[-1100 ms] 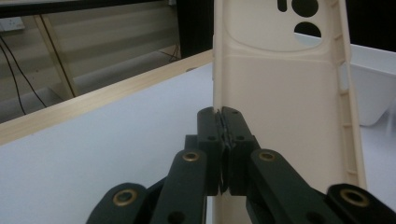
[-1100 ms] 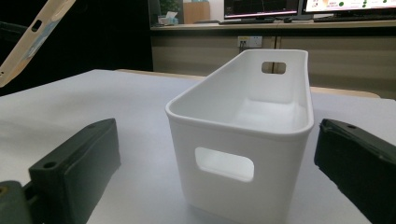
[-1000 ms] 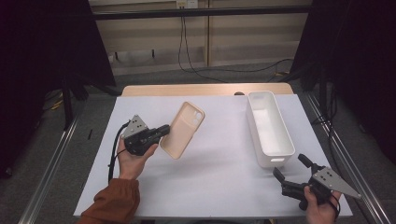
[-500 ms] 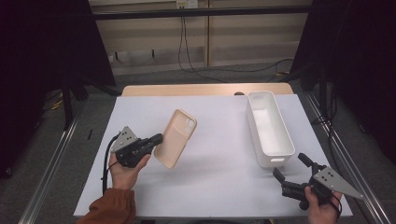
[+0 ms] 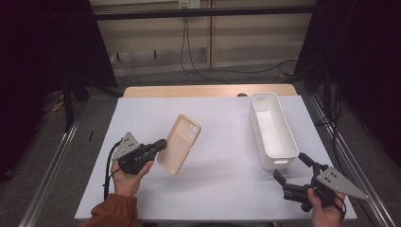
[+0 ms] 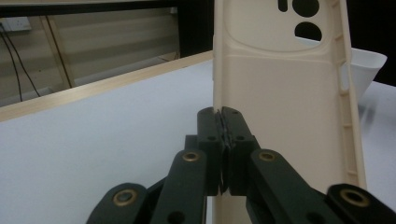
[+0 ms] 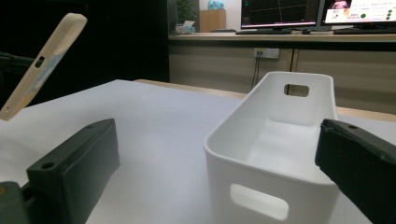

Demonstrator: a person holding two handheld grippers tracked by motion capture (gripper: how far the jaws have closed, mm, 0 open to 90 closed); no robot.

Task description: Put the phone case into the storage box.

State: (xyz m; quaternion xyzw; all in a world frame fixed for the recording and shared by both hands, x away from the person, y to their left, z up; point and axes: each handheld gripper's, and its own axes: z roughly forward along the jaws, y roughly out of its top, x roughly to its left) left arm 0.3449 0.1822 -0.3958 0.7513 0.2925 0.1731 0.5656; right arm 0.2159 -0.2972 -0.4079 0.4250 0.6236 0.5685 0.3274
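A beige phone case [image 5: 179,143] hangs tilted above the white table, camera cut-outs at its far end. My left gripper [image 5: 161,144] is shut on the case's left edge; in the left gripper view the two jaws pinch the thin rim of the phone case [image 6: 280,93] with the left gripper [image 6: 221,114] closed tight. My right gripper [image 5: 292,169] rests near the table's front right corner, jaws wide apart and nothing between them. In the right gripper view the phone case [image 7: 42,65] shows at the far left, held in the air.
A long white bin [image 5: 272,130] stands at the right of the table, just beyond the right gripper; it appears as the white bin [image 7: 271,154] close ahead between the right jaws. The white table sheet [image 5: 222,189] lies over a wooden board [image 5: 208,90].
My left hand has drawn the phone case toward the near side and slightly left, and the case now sits lower and more upright. The right gripper has stayed put.
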